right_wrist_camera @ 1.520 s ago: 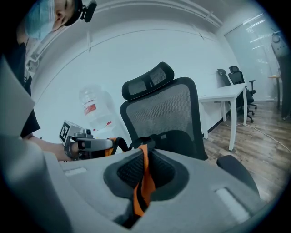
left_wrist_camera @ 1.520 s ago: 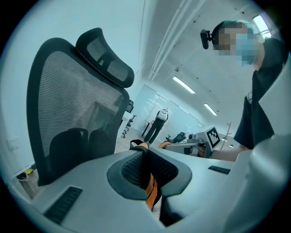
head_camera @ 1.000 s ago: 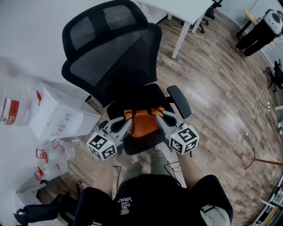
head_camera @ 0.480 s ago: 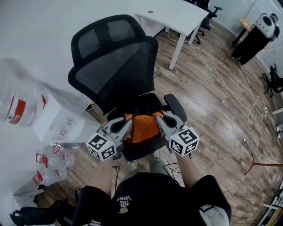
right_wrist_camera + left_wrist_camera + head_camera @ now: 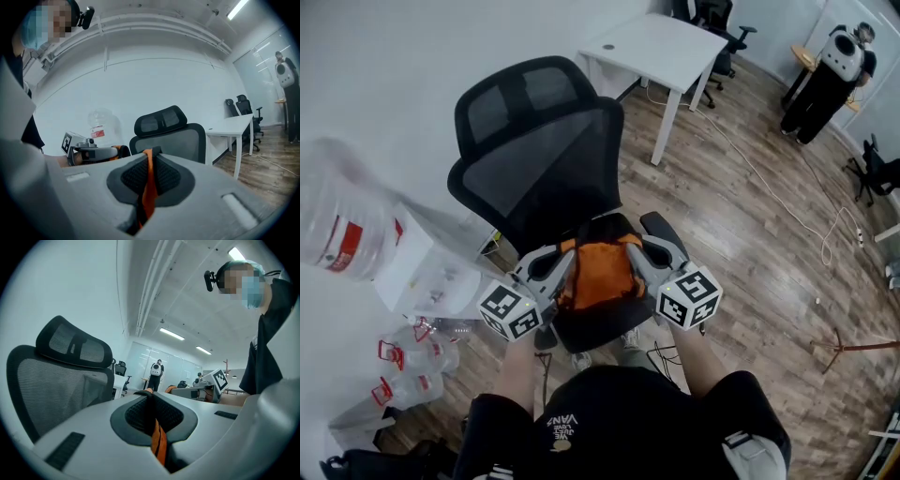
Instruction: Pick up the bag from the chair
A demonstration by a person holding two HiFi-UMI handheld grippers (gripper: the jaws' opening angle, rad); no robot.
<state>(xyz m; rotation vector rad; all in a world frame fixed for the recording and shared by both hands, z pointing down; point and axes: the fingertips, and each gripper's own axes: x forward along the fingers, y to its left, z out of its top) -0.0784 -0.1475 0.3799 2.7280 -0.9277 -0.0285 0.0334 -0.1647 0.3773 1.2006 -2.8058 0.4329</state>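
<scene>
An orange bag (image 5: 598,276) hangs between my two grippers, lifted above the seat of the black mesh office chair (image 5: 546,150). My left gripper (image 5: 564,263) is shut on the bag's left side; an orange strap (image 5: 158,442) is pinched between its pads. My right gripper (image 5: 635,256) is shut on the bag's right side, with an orange strap (image 5: 149,187) clamped in its jaws. Each gripper view looks upward past the chair back (image 5: 165,129) toward the ceiling. The bag's body is hidden in both gripper views.
A white desk (image 5: 661,49) stands behind the chair, with more office chairs beyond it. A water jug (image 5: 337,220) on a white box and several empty bottles (image 5: 403,352) are on the left. A person (image 5: 825,70) stands at the far right. A cable runs over the wooden floor.
Both grippers have risen with the orange bag, which now sits higher above the chair seat. The head view has tilted up, showing more of the desk.
</scene>
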